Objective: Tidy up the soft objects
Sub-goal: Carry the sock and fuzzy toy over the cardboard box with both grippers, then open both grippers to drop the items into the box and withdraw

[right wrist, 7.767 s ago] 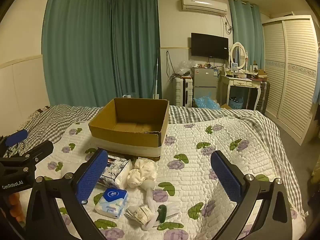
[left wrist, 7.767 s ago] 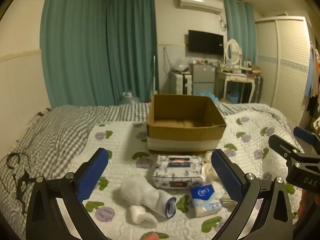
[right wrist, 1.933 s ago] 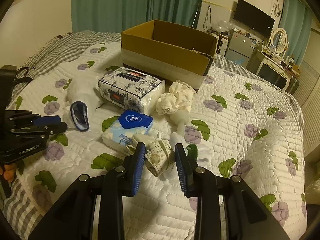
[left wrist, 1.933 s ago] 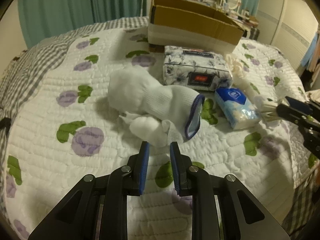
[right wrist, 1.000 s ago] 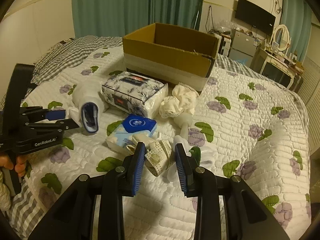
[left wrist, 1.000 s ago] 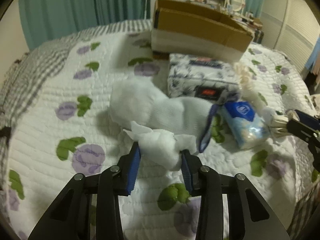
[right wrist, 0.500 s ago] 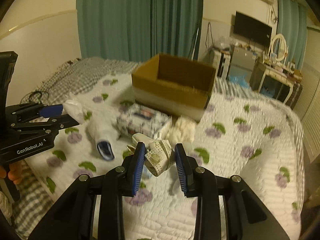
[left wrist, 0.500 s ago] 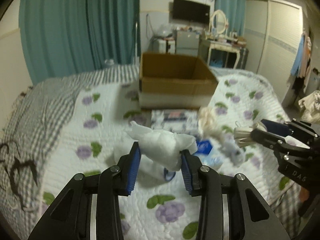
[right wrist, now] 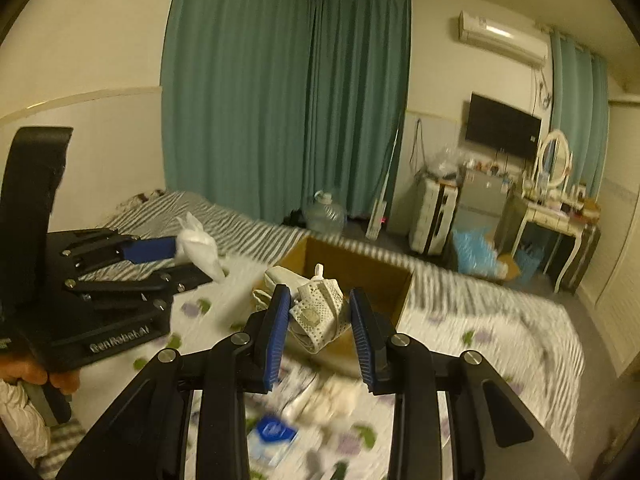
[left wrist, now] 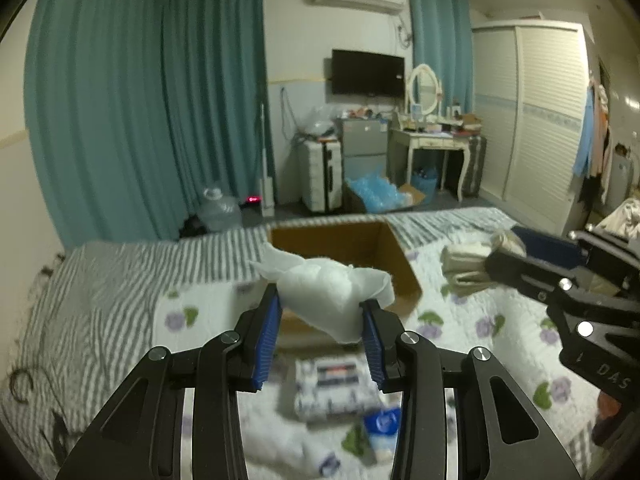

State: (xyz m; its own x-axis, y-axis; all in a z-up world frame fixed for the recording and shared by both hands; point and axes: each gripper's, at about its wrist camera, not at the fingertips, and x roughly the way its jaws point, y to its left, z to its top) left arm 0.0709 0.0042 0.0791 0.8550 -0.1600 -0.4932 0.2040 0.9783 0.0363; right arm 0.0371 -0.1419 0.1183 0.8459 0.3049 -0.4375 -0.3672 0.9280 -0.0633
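Left wrist view first: my left gripper point(left wrist: 320, 324) sits low in the centre of the frame, its blue pads clamped on a crumpled white sock point(left wrist: 326, 292); the bundle hangs clear of the bed, in front of the open cardboard box point(left wrist: 404, 268) at mid-frame; at the right edge my right gripper point(left wrist: 496, 258) pinches a beige folded cloth point(left wrist: 466, 268), also held up off the quilt point(left wrist: 480, 332). As far as I can see the box holds nothing yet (its floor is partly hidden by the sock), so I judge the sorting barely begun: two items are lifted, none dropped in; a floral tissue pack point(left wrist: 336, 384), a blue-topped tissue packet point(left wrist: 382, 426) and a white sock with a dark cuff point(left wrist: 296, 452) lie blurred along the bottom of the frame, waiting.

Right wrist view: the right gripper point(right wrist: 320, 326) at lower centre is closed on a perforated cream cloth point(right wrist: 320, 312), which overlaps the near wall of the box point(right wrist: 400, 300) in the picture; the left gripper point(right wrist: 176, 258) reaches in from the left edge with its white sock point(right wrist: 200, 250), a hand point(right wrist: 38, 376) gripping its handle at lower left. Both tools point forward and slightly downward towards the box; blurred leftovers lie along the bottom, among them the blue packet point(right wrist: 272, 436).
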